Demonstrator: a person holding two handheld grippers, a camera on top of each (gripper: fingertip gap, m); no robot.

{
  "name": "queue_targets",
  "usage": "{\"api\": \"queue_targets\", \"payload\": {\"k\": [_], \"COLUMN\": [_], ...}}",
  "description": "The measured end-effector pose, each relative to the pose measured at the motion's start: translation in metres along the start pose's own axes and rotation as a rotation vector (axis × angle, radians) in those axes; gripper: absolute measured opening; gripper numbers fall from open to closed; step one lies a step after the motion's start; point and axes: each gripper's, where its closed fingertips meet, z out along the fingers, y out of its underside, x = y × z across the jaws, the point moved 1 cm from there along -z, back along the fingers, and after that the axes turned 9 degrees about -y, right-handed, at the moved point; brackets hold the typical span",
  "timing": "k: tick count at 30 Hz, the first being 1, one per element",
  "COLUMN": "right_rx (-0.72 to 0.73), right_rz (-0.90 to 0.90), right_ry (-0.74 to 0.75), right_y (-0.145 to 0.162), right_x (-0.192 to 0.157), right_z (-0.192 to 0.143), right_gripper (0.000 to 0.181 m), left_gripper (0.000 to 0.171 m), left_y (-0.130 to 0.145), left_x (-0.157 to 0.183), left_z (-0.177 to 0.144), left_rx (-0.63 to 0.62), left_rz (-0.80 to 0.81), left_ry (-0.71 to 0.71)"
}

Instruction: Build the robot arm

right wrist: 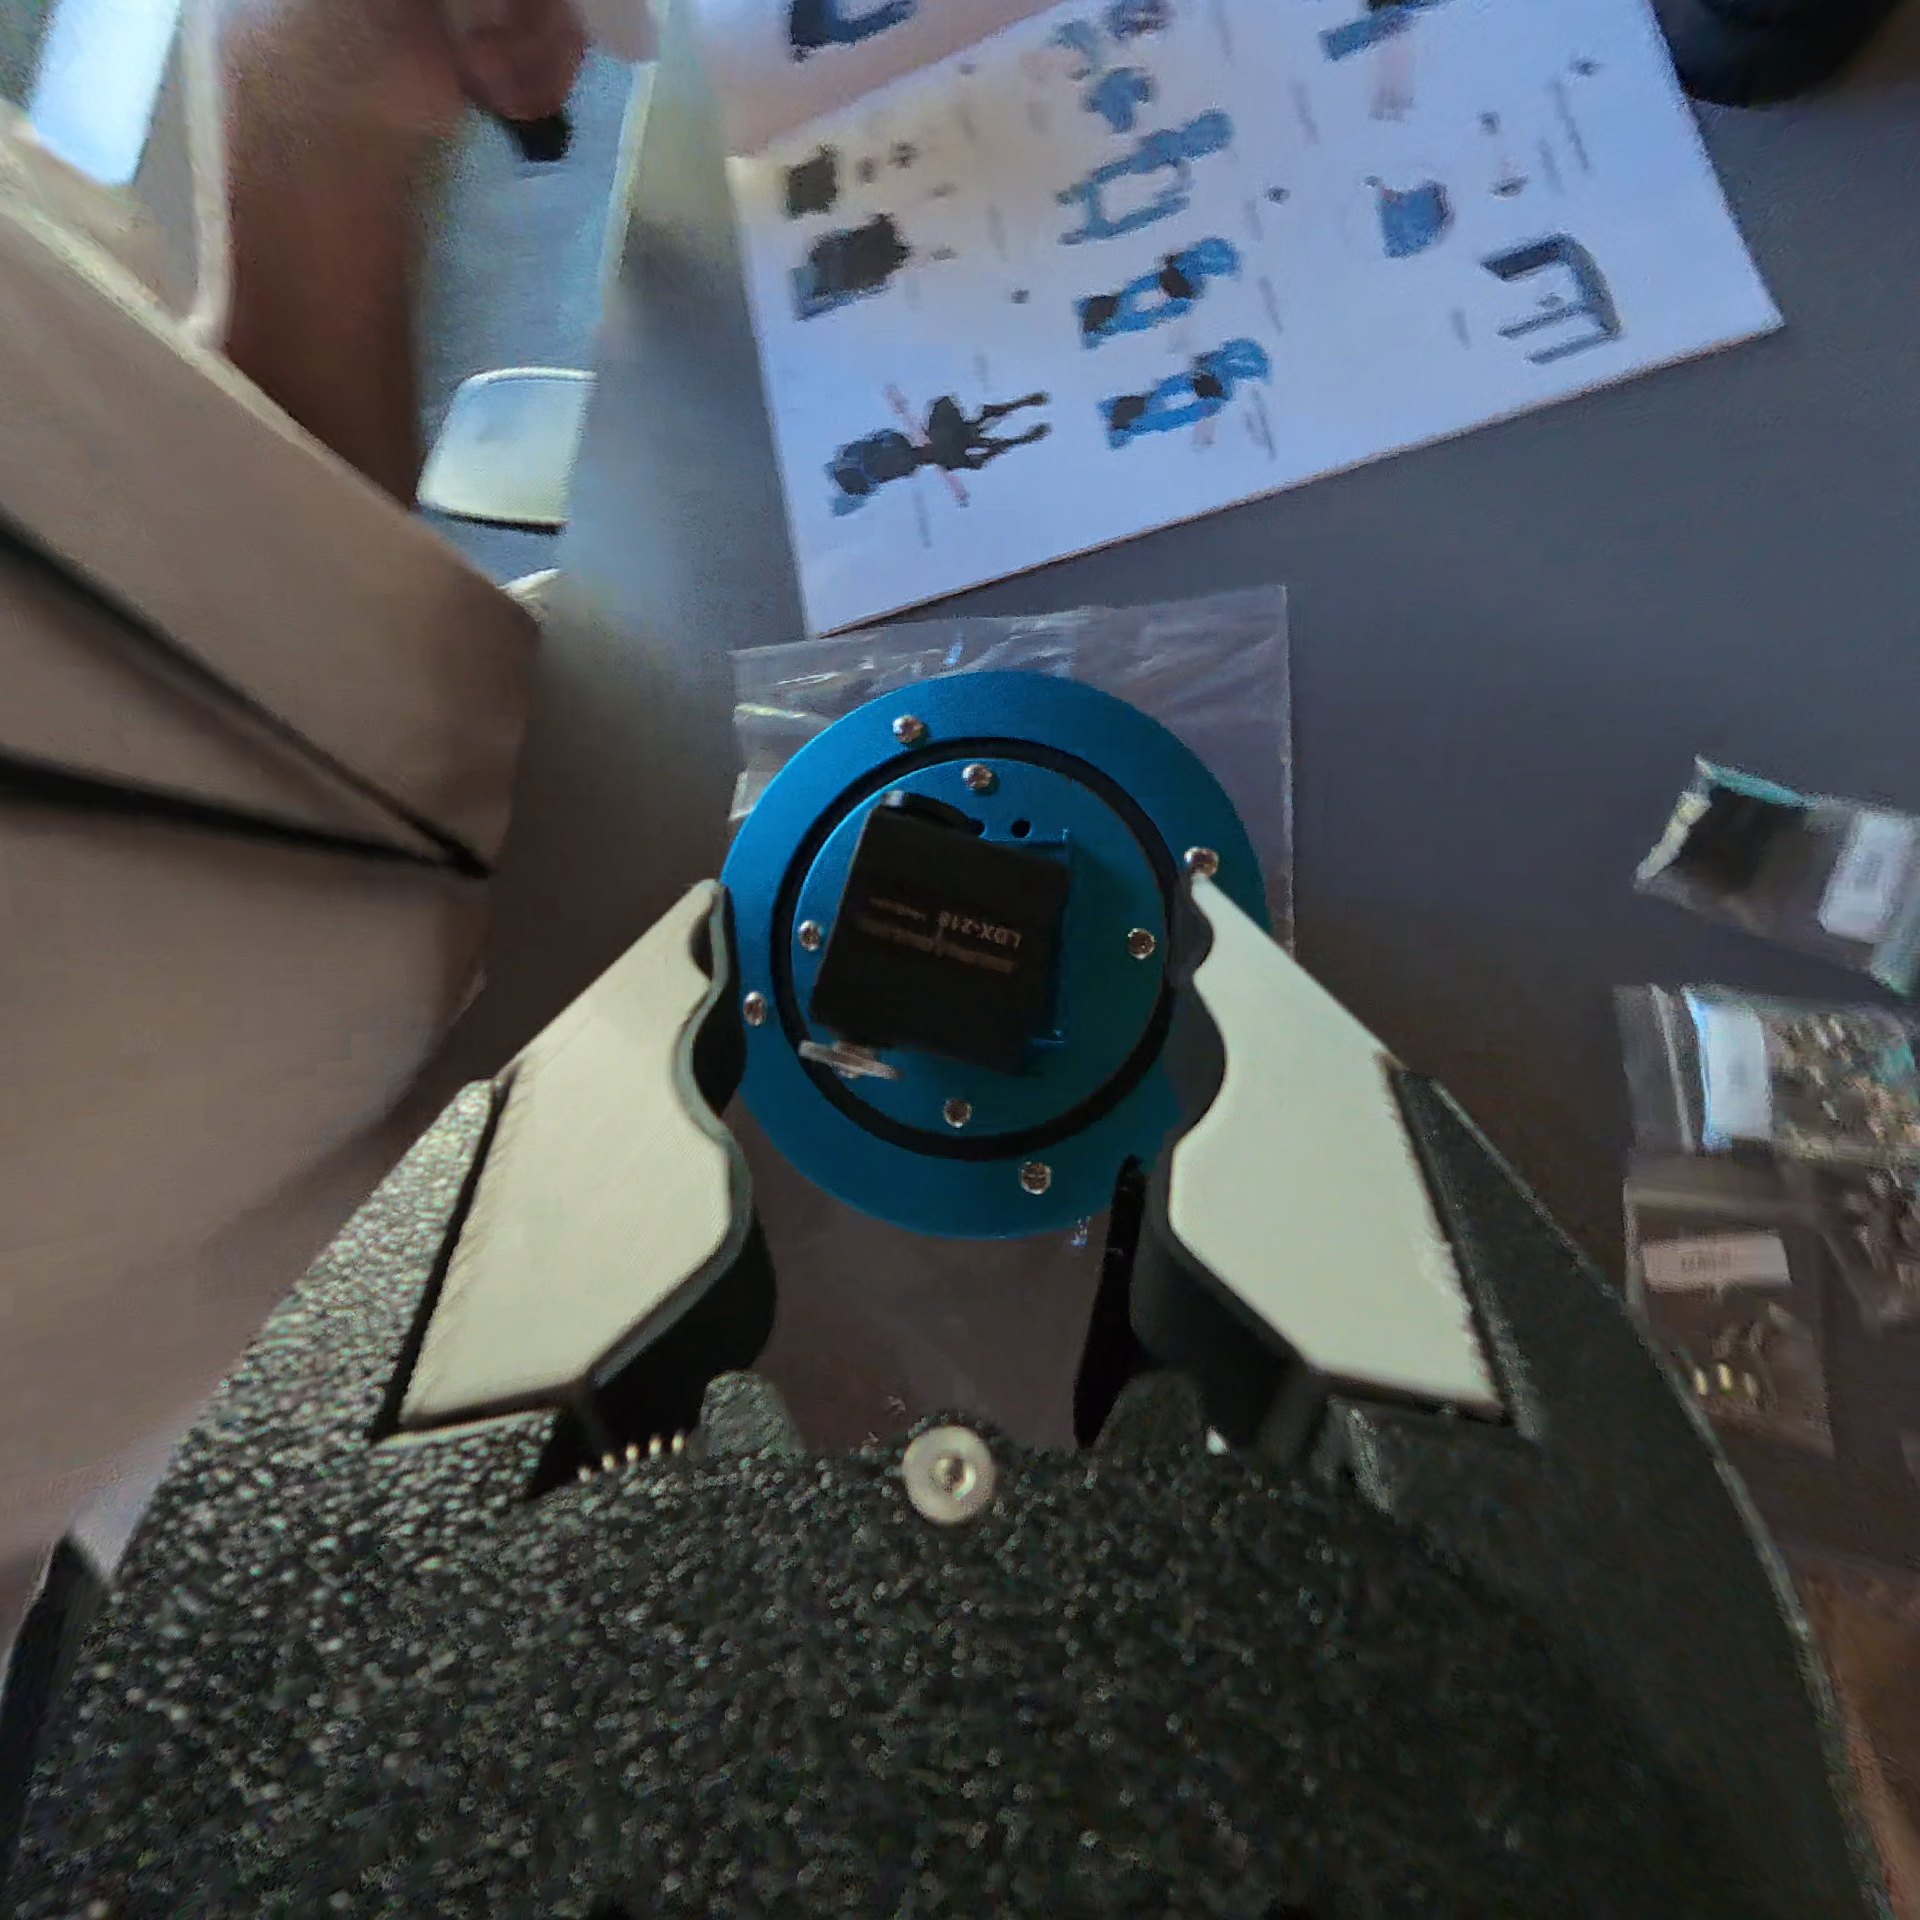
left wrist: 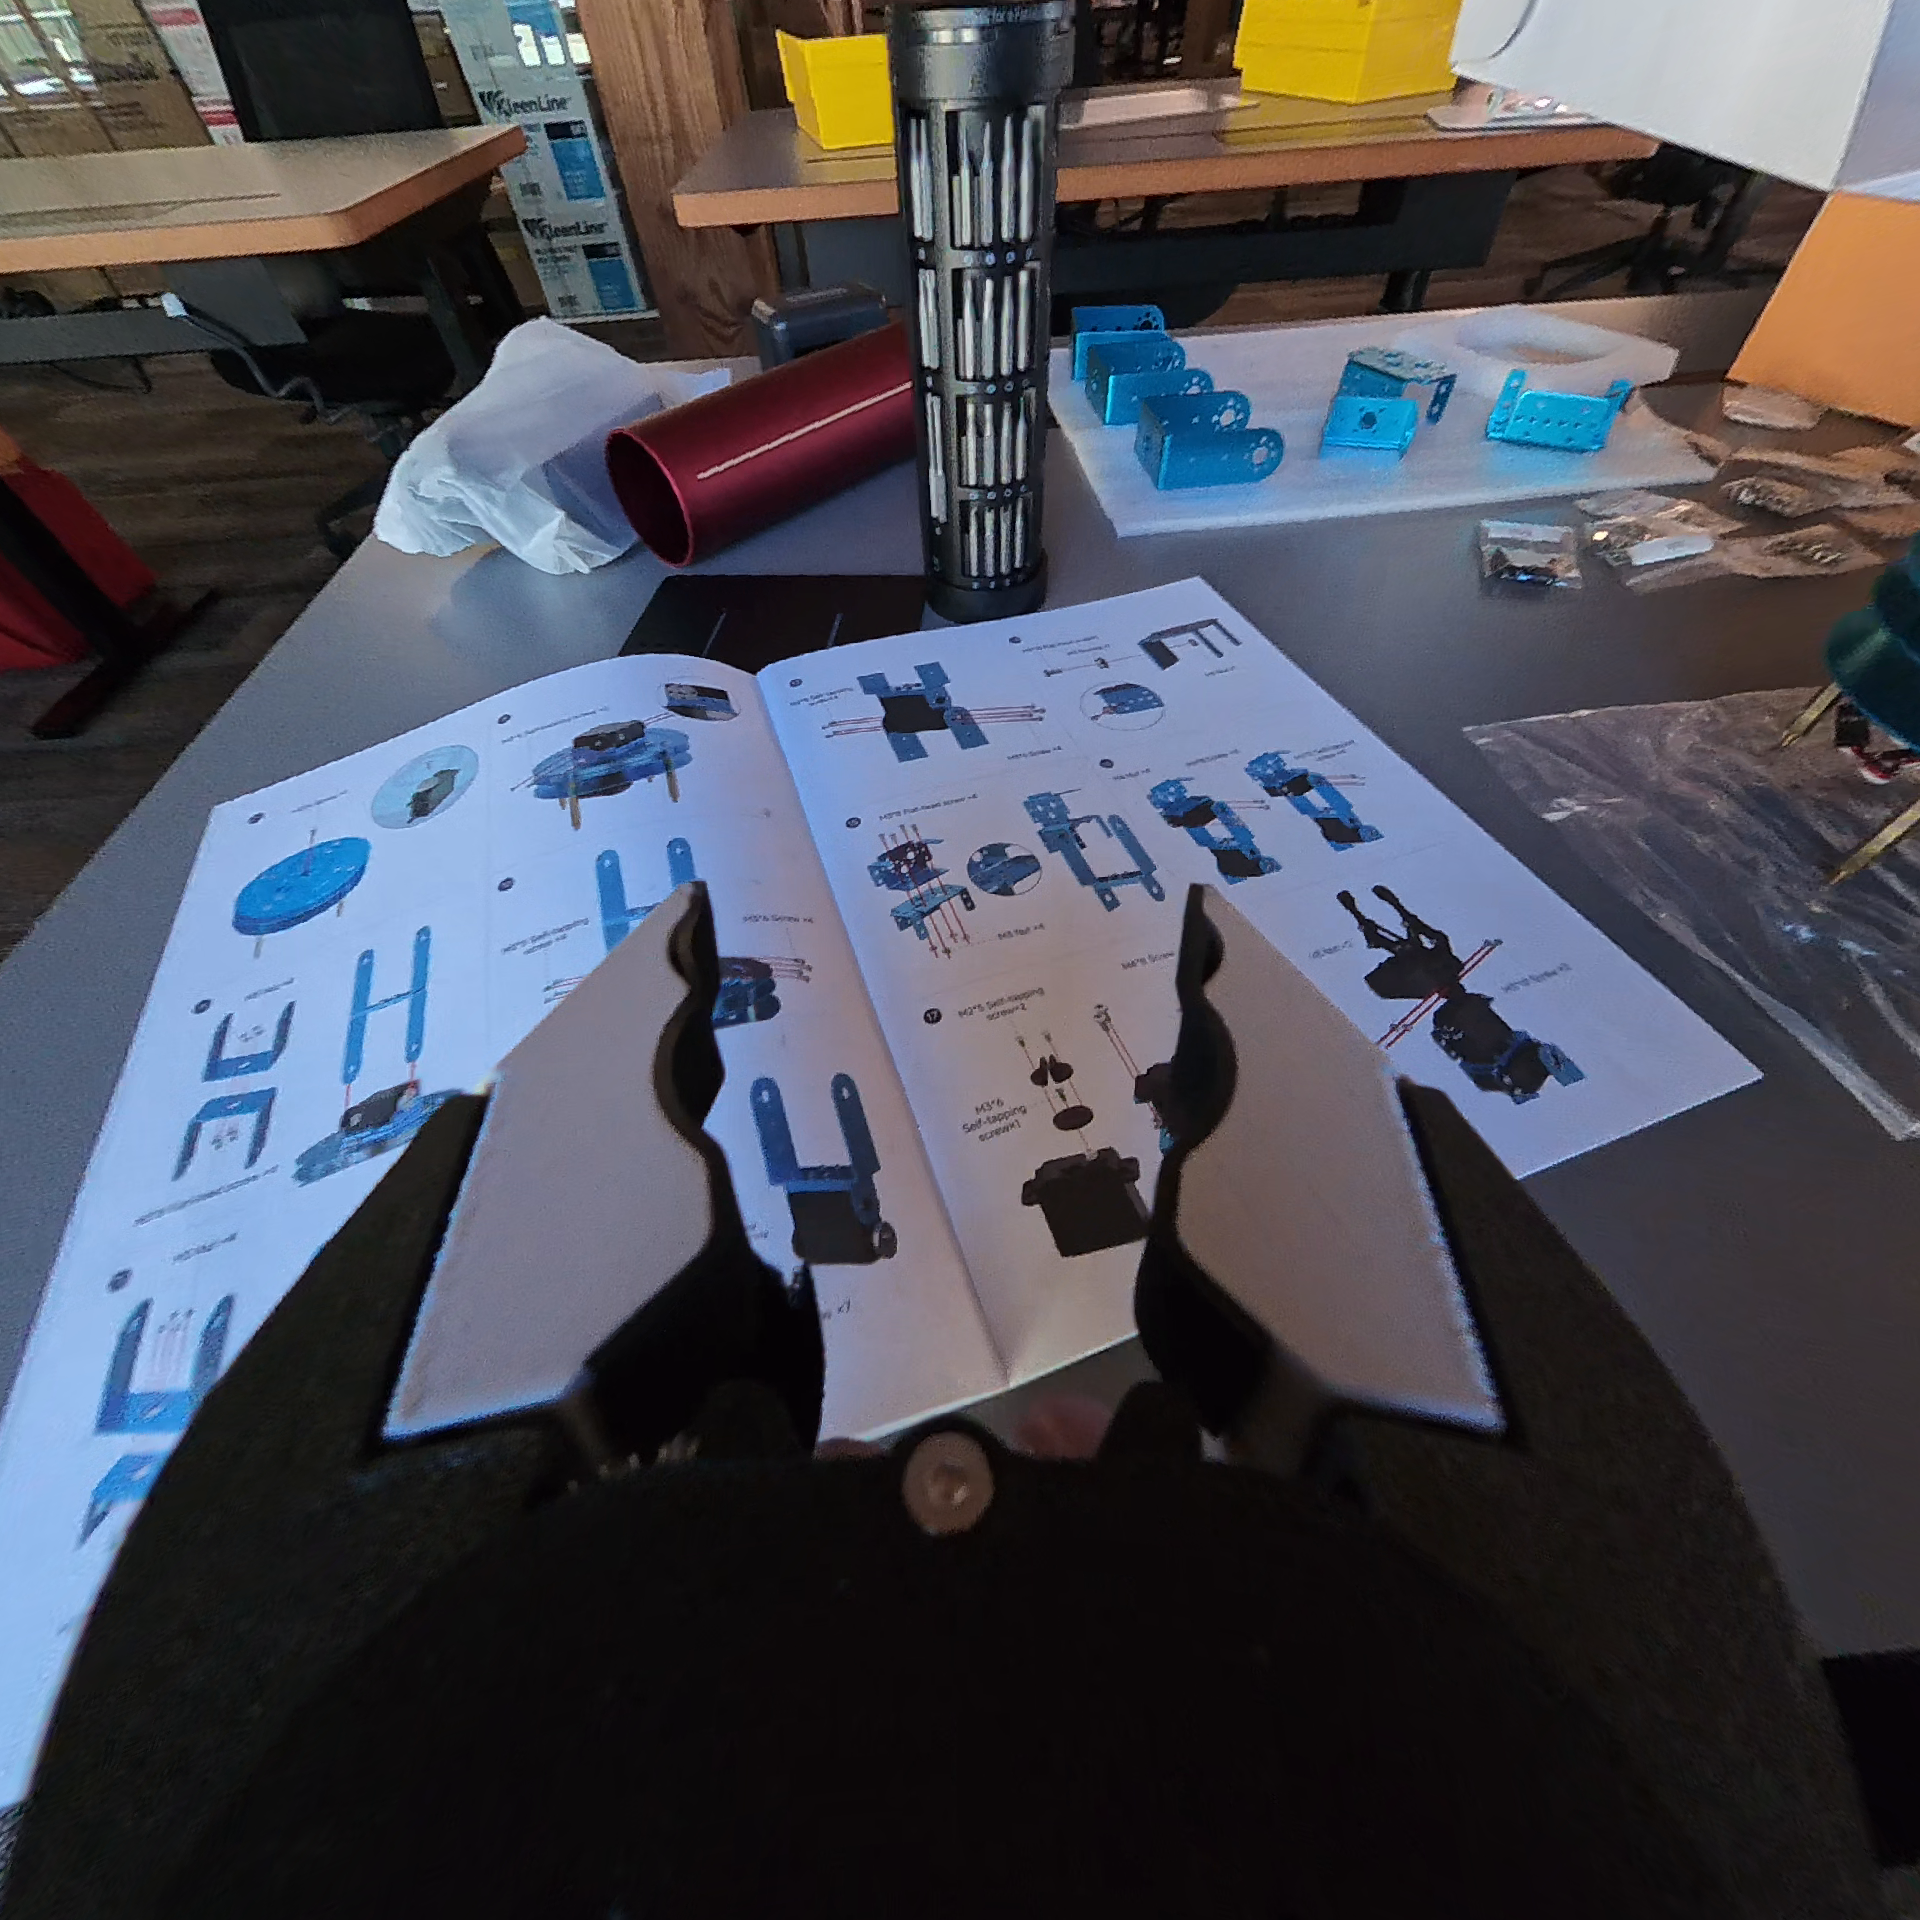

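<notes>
My right gripper (right wrist: 954,894) is shut on a round blue metal disc (right wrist: 1091,1143) with a black servo block (right wrist: 940,956) set in its middle. Its fingers press the disc's rim from both sides and hold it above a clear plastic bag (right wrist: 1195,644). The disc also shows at the right edge of the left wrist view (left wrist: 1881,644), with brass posts under it. My left gripper (left wrist: 945,904) is open and empty, hovering over an open assembly booklet (left wrist: 790,831) that lies flat on the grey table (left wrist: 1610,1299). The booklet also shows in the right wrist view (right wrist: 1299,395).
Behind the booklet stand a tall black bit holder (left wrist: 982,312), a red tube (left wrist: 758,436) lying down and a white plastic bag (left wrist: 499,457). Blue brackets (left wrist: 1195,416) sit on white foam (left wrist: 1403,488). Small parts bags (right wrist: 1766,1091) lie right. A person in beige (right wrist: 208,727) is close left.
</notes>
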Motion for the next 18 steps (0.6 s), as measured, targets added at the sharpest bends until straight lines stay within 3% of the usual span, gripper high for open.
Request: {"api": "queue_targets", "payload": {"k": [3, 5, 7, 18], "right_rx": [-0.025, -0.088, -0.138, -0.251], "right_rz": [0.062, 0.068, 0.081, 0.211], "right_ry": [0.186, 0.263, 0.284, 0.273], "right_y": [-0.001, 0.003, 0.007, 0.014], "right_x": [0.001, 0.001, -0.003, 0.002], "right_z": [-0.002, -0.004, -0.003, 0.002], "right_gripper": [0.057, 0.057, 0.048, 0.046], "left_gripper": [0.088, 0.089, 0.089, 0.089], "left_y": [-0.001, -0.002, -0.002, -0.002], "left_x": [0.005, 0.008, 0.008, -0.004], "left_z": [0.007, 0.009, 0.008, 0.001], "left_rx": [0.004, 0.008, 0.013, 0.035], "left_rz": [-0.025, -0.019, -0.005, -0.02], "left_ry": [0.051, 0.075, 0.079, 0.06]}}
